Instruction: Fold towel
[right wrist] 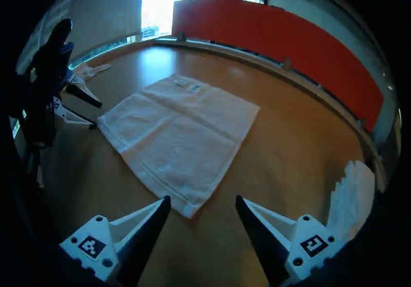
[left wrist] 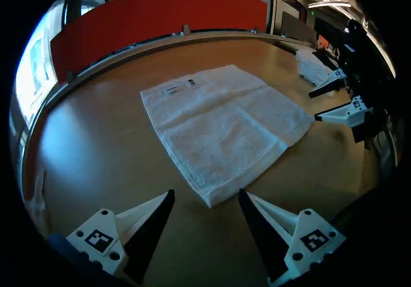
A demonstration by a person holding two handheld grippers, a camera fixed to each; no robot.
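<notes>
A white towel (left wrist: 226, 122) lies spread flat on the wooden bench (left wrist: 97, 132), one corner towards each camera. In the left gripper view, the left hand-held gripper (left wrist: 205, 194) is released, its two fingers set wide apart and holding nothing; the towel's near corner shows in the gap between the fingertips, with no finger pressing on it. The right hand-held gripper (left wrist: 312, 107) is seen farther off at the towel's right corner, also spread open. In the right gripper view, that hand-held gripper (right wrist: 202, 199) gapes just as wide at its own near corner of the towel (right wrist: 180, 132), grasping nothing. A stack of folded white cloths (right wrist: 354, 194) sits near the bench edge.
</notes>
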